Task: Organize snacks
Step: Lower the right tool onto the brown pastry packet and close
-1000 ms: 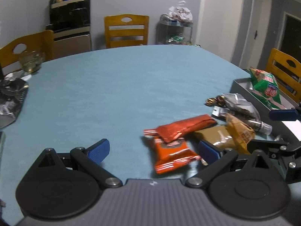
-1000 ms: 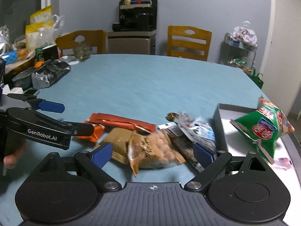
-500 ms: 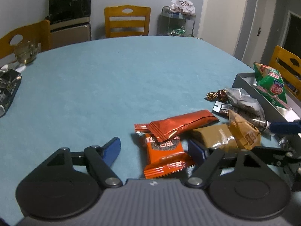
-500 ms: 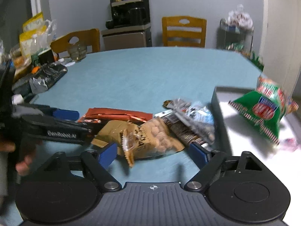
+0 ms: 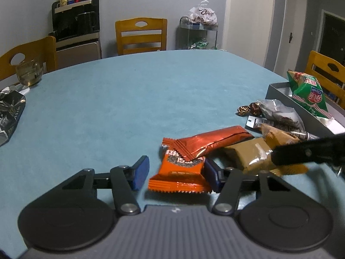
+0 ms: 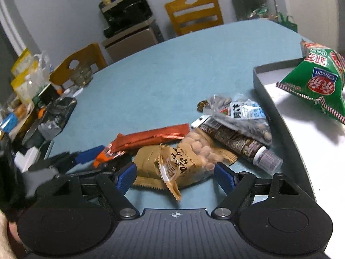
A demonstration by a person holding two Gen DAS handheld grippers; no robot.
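Only in the right wrist view are the peanut bag's (image 6: 194, 151) nuts seen, between the right tool's (image 6: 174, 173) open jaws. Left tool (image 5: 176, 173), angled down at the worktop (image 5: 129, 99), has been closing around the orange packet (image 5: 181, 177), left pad apart; tray (image 5: 278, 90) at 2 o'clock.

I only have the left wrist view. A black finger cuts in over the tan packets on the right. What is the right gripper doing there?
Observer: The right gripper straddles the tan peanut bag. Its jaws have just been closing, but they are not pinching it yet.
Operator: What lies under the clear bag near the tray?
Observer: A brown tube with a clear cap, its cap end toward the camera.
Operator: Anything past the black foil pouch, far left?
Observer: Yellow bags stand at that table edge.
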